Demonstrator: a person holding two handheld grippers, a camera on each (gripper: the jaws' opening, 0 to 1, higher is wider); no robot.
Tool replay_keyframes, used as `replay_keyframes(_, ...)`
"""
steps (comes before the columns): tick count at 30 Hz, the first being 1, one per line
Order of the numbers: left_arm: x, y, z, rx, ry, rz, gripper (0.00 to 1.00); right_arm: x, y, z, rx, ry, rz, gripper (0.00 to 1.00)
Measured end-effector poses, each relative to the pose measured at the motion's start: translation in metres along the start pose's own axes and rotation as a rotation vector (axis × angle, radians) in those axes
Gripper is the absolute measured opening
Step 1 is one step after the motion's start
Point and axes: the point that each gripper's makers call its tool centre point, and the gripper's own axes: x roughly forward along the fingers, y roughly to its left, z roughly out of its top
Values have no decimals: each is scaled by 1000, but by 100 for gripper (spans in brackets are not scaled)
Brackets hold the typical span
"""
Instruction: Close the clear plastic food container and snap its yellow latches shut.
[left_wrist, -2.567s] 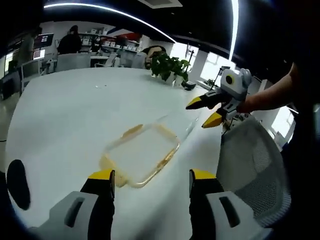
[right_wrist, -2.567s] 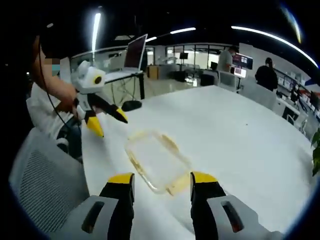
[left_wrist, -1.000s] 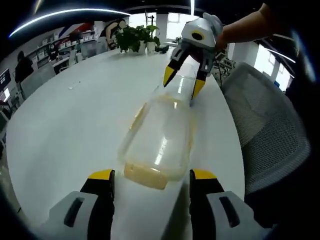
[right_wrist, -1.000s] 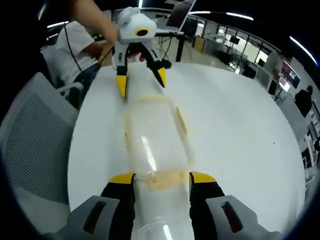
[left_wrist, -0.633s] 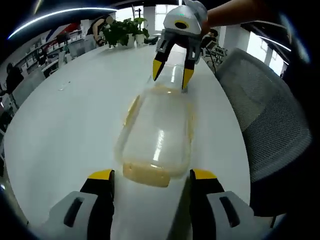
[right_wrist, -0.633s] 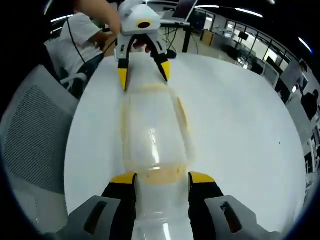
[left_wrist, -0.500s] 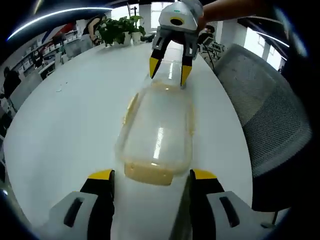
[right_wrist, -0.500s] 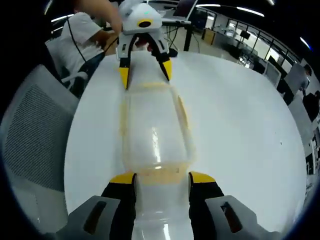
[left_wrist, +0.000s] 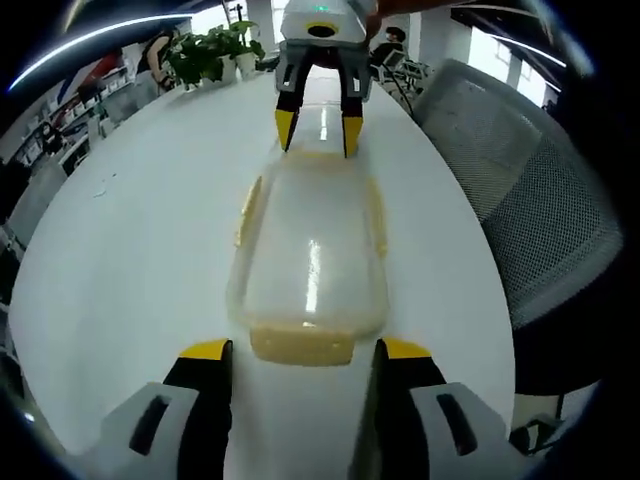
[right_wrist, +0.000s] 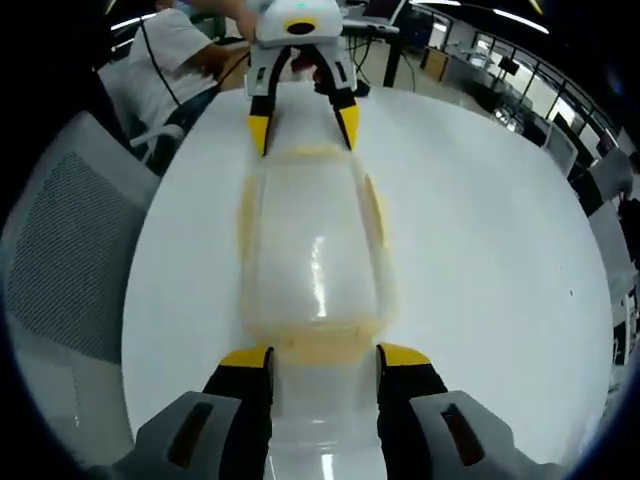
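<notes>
A: Where is the container sitting?

B: The clear plastic food container is lying flat on the white table, lengthwise between the two grippers, lid on top. In the right gripper view the same container is running straight away from the camera toward the other gripper.

A: Latches?

B: Yellow latches are showing on all four sides. In the left gripper view the near end latch is lying just ahead of that view's own jaws, and a side latch is sitting along the left edge. In the right gripper view the near end latch is lying between the jaw tips. Whether any latch is snapped down, the pictures are not telling.

A: Left gripper, how wide?

B: The left gripper is standing spread, its yellow-tipped jaws flanking the near end of the container. Contact with the plastic cannot be made out. In the right gripper view it is appearing at the far end, jaws apart and pointing down at the far rim.

A: And the right one?

B: The right gripper is also standing spread, jaws either side of its near end, gripping nothing. In the left gripper view it is hanging over the far end, tips at or just above the rim, apart.

A: Surroundings?

B: A grey mesh chair is standing beside the table, and a potted plant is sitting at the table's far edge. A person's hand is holding the left gripper from above.
</notes>
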Motion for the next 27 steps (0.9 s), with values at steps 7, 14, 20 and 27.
replay_keyframes(7, 3, -3, 2, 12, 22, -49, 52, 2, 0, 0, 4, 11, 28, 41)
replay_keyframes(14, 5, 1, 5, 19, 20, -53, 47, 5, 3, -3, -16, 41, 64, 40)
replay_keyframes(20, 3, 0, 7, 29, 27, -60, 39, 7, 2, -5, -17, 66, 62, 40)
replay_keyframes(27, 3, 0, 6, 32, 8, -60, 39, 8, 2, -5, -3, 90, 66, 39)
